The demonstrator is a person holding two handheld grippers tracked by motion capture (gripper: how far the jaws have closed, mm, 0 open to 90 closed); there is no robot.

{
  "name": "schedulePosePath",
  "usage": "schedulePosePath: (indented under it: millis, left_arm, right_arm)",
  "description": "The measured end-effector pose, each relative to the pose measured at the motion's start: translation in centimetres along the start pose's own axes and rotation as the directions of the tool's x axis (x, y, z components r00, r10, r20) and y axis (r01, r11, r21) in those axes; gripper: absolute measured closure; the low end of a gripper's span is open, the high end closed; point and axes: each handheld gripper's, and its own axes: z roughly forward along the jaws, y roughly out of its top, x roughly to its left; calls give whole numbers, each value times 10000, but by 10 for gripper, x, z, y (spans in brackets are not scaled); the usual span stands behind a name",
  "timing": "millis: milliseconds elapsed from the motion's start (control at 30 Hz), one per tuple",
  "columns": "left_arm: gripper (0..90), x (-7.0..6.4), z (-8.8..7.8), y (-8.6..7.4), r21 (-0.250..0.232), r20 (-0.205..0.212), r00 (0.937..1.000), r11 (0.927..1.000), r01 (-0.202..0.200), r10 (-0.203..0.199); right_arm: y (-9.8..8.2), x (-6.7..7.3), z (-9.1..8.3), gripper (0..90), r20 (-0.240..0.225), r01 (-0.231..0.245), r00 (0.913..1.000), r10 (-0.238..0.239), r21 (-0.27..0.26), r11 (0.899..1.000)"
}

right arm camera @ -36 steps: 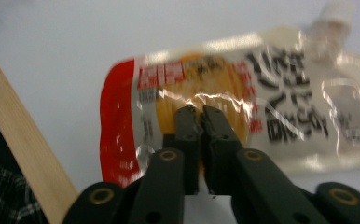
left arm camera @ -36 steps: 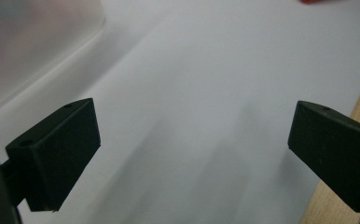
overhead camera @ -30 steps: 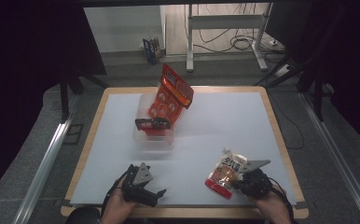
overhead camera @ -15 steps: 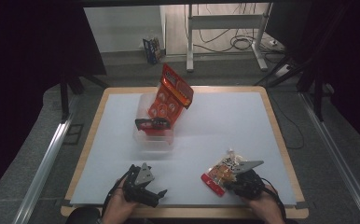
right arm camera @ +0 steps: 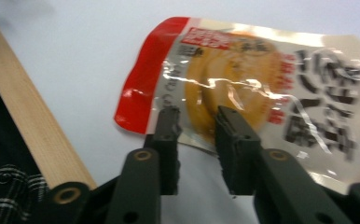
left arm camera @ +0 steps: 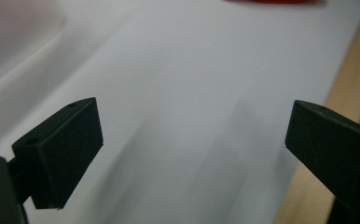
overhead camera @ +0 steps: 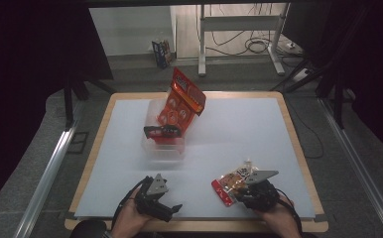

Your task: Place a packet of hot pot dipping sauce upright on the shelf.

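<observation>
A snack packet (overhead camera: 231, 181) with a red end and a golden round picture lies near the table's front right. My right gripper (overhead camera: 237, 195) has its jaws drawn close on the packet's near edge (right arm camera: 262, 93), with only a narrow gap at the gripper's tips (right arm camera: 197, 114). At the front left, my left gripper (overhead camera: 169, 209) is open above the bare white table top. Its two black jaws stand wide apart in the left gripper view (left arm camera: 192, 126), and nothing lies between them.
A clear plastic container (overhead camera: 162, 144) stands left of the table's middle, with a tall red bag (overhead camera: 182, 101) leaning out of it. The wooden table edge (right arm camera: 24, 116) runs close by both grippers. Beyond the table are desk legs and cables on the floor.
My right gripper has shifted a little left and toward the front edge, and the snack packet has moved with it. My left gripper has stayed in place.
</observation>
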Motion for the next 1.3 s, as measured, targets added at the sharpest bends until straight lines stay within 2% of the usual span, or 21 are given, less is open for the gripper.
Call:
schedulePosePath:
  millis: [167,267,333,467,633,733,867,1067,1233,1300]
  left_arm:
    - [112,-9,8,14,-193,210,9991,9992,-351,355]
    - [217,-12,12,23,-503,383,9982,9978,-441,460]
    - [308,-12,15,27,-682,653,9969,9969,-389,433]
    - [446,-13,23,32,-723,993,9935,9962,-491,562]
    - [652,-15,33,44,-1198,1450,9872,9916,-486,659]
    - [770,-13,43,50,-1422,1901,9803,9895,-275,545]
    - [891,-12,58,57,-1501,2102,9767,9886,-116,434]
    - [900,-16,73,70,-1428,2142,9754,9895,-217,523]
    - [899,-21,84,80,-1313,2024,9753,9894,-620,880]
    - [899,-22,88,83,-1332,2023,9756,9893,-589,853]
  right_arm:
    - [-4,-9,-8,500,444,-222,9987,239,-368,9991]
    - [-6,-14,-11,403,798,-333,9961,376,-541,9980]
    - [-7,-18,-13,337,993,-479,9935,553,-750,9960]
    - [-9,-26,-16,202,1348,-902,9852,1058,-1169,9890]
    - [-12,-31,-16,144,1540,-1134,9790,1332,-1312,9849]
    - [-12,-33,-17,112,1639,-1091,9776,1321,-1423,9838]
    - [-14,-36,-17,92,1690,-1110,9764,1341,-1397,9839]
    - [-17,-41,-19,71,1742,-1188,9745,1415,-1347,9837]
    - [-20,-45,-19,58,1677,-1439,9718,1659,-1360,9802]
    - [-20,-47,-19,53,1654,-1504,9708,1736,-1440,9781]
